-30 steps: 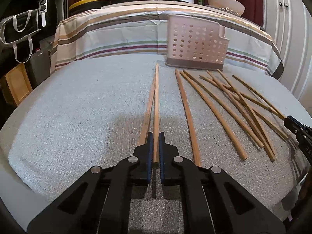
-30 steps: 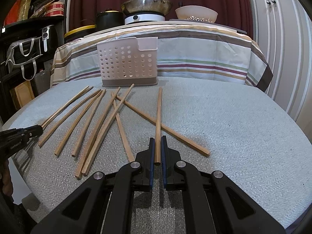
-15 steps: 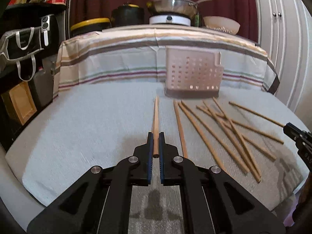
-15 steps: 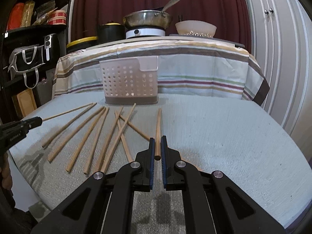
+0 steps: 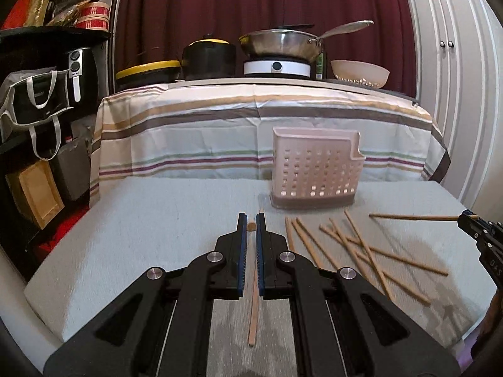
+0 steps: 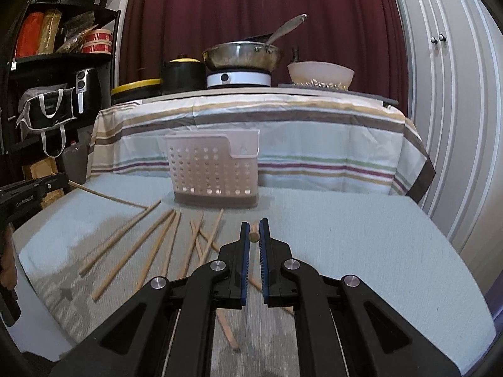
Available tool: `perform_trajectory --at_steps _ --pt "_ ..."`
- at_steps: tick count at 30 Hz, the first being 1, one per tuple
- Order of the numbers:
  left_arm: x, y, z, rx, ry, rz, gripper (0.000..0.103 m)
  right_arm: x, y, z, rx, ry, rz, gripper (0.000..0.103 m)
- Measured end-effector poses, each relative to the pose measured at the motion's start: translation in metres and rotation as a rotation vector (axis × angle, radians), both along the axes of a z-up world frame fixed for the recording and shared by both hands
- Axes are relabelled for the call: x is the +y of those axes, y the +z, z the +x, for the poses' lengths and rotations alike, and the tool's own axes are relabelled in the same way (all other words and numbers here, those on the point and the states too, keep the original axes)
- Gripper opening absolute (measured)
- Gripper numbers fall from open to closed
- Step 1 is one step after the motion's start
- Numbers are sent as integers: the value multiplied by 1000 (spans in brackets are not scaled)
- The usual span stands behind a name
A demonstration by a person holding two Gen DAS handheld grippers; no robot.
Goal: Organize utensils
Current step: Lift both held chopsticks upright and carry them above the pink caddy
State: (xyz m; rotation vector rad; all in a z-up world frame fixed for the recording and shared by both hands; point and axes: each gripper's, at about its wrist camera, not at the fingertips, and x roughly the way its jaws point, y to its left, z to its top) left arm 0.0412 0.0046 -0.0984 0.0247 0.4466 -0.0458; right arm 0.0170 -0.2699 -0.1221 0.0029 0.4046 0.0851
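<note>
My left gripper is shut on one wooden chopstick, held off the table and pointing ahead; it shows from the side in the right wrist view. My right gripper is shut on another chopstick, also lifted; it shows in the left wrist view. Several loose chopsticks lie on the grey mat, and one lies under my left gripper. A pale perforated utensil holder stands upright at the back of the mat; it also shows in the right wrist view.
Behind the mat is a table with a striped cloth carrying a pan on a hotplate, a black pot and a bowl. Dark shelves with bags stand at the left. A white cabinet stands at the right.
Both grippers have risen from the mat, each lifting its chopstick with it, and now look level toward the holder instead of down at the mat.
</note>
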Motion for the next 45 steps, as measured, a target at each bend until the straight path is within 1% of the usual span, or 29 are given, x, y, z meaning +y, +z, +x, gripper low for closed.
perform_trajectory --at_steps 3,16,21,29,33,39,42,45 --pt "2 8 8 0 -2 7 6 -1 9 8 -9 -5 0 7" --pt "14 38 57 -23 21 -42 6 1 40 48 -66 -16 -8 7" --pt "13 46 76 -36 19 -36 6 2 48 65 -90 -16 -9 7" --pt "10 56 108 -50 1 -23 6 -7 60 96 -116 -15 47 7" --pt "12 61 119 -39 -14 -42 5 -13 65 107 -103 -10 83 7" --pt "16 82 119 -62 -35 -70 5 -20 82 108 -111 4 127 7" --pt "16 97 119 -74 -59 -74 5 -20 95 108 -129 19 135 7" --pt "15 119 118 -94 -87 -75 5 -22 112 109 -152 39 146 7"
